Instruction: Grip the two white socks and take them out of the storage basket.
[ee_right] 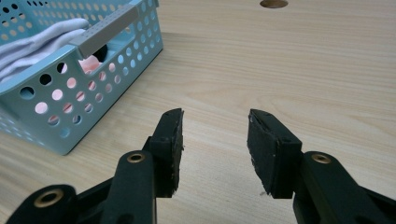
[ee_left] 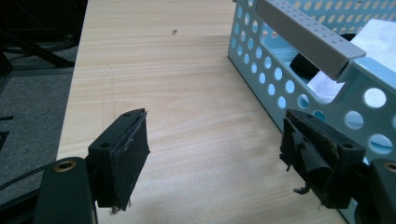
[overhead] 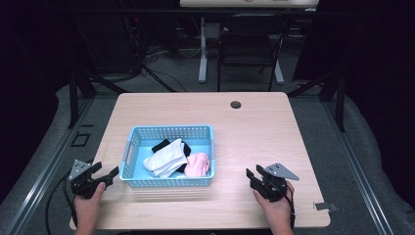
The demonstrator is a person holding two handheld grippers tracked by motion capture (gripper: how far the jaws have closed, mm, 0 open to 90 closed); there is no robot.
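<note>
A light blue perforated basket (overhead: pixel 137 134) stands on the wooden table, left of centre. Inside lie white socks (overhead: pixel 166 157), a pink sock (overhead: pixel 198 164) and a black sock (overhead: pixel 161 145). My left gripper (overhead: pixel 110 175) hovers by the basket's near left corner, jaws open and empty. In the left gripper view the gripper (ee_left: pixel 215 158) has bare wood between its jaws and the basket (ee_left: pixel 299 70) at its right. My right gripper (overhead: pixel 254 175) sits to the right of the basket, open and empty. The right gripper view has the gripper (ee_right: pixel 215 140) over wood, with the basket (ee_right: pixel 51 116) at the left.
A round cable hole (overhead: pixel 236 105) is near the table's far edge. A black chair (overhead: pixel 249 44) and a white desk leg (overhead: pixel 202 49) stand on the floor beyond. Bare wood spreads to the right of the basket.
</note>
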